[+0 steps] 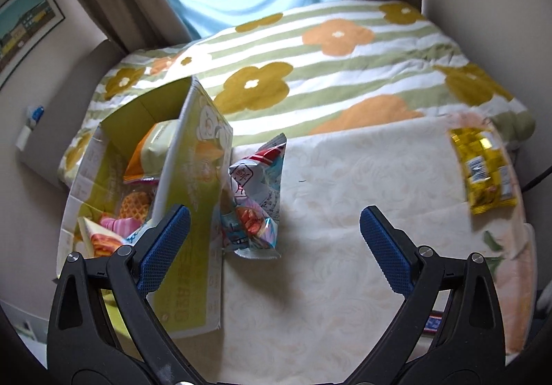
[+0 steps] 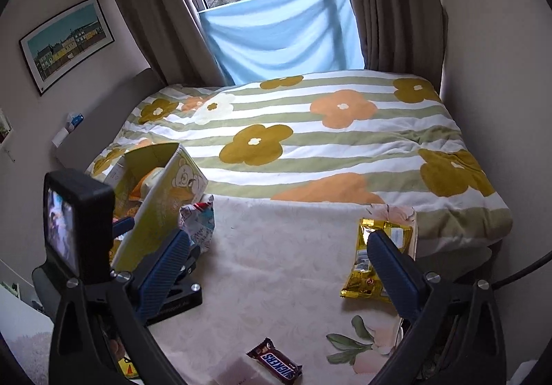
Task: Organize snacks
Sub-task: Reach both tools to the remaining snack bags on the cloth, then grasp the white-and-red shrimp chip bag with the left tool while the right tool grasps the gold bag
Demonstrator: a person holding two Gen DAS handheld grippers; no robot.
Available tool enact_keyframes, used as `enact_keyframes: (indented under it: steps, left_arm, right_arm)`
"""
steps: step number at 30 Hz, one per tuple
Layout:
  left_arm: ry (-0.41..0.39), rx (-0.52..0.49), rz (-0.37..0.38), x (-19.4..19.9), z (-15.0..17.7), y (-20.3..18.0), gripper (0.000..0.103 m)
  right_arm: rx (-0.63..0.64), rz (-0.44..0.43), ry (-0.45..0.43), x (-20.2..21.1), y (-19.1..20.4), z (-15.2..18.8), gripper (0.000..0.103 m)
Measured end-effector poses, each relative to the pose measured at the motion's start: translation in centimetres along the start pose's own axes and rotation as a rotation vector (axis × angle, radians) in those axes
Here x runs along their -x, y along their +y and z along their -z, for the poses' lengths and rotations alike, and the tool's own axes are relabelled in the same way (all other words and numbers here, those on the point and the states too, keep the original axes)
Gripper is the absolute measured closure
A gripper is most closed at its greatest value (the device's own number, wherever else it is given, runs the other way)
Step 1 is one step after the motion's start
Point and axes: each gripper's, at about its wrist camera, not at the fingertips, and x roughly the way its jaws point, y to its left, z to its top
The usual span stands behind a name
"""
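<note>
The box (image 1: 193, 184) is cut off low in the left view by the left claw (image 1: 274, 221), whose left finger (image 1: 165, 247) overlaps its wall; the snacks inside (image 1: 138, 209) are only partly seen, their print unreadable. Both claws are spread wide, nothing gripped. A pale blue bag (image 1: 255, 198) is leant against the box's outer wall, just ahead of the left claw between its fingers. A gold pack (image 2: 376, 260) is partly covered by the right finger (image 2: 393, 267) of the right claw (image 2: 276, 247). A Snickers bar (image 2: 276, 361) is seen below that claw, on the cloth (image 2: 276, 281). The left view shows only a sliver of it. The quilt (image 2: 310, 129) is spread beyond
</note>
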Motion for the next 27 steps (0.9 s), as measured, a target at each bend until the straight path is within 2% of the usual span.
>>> enact_keyframes:
  steps: [4, 11, 13, 22, 27]
  left_arm:
    - [0.05, -0.057, -0.077, -4.2, -0.6, -0.4, 0.005]
    - [0.157, -0.074, -0.11, -10.6, -1.1, -0.1, 0.005]
    - [0.151, -0.102, -0.141, -11.4, -1.2, -0.4, 0.005]
    - [0.161, -0.159, -0.146, -14.4, -1.1, -1.6, 0.005]
    - [0.132, -0.169, -0.134, -14.5, -1.1, -1.6, 0.009]
  right_arm:
    - [0.033, 0.037, 0.065, -2.4, -0.2, 1.4, 0.001]
    - [0.029, 0.111, 0.133, -6.5, -1.4, 3.7, 0.001]
    - [0.023, 0.135, 0.137, -7.1, -1.7, 4.1, 0.001]
    - [-0.016, 0.318, 0.103, -8.7, -4.1, 4.7, 0.001]
    - [-0.021, 0.343, 0.123, -10.4, -5.0, 4.6, 0.001]
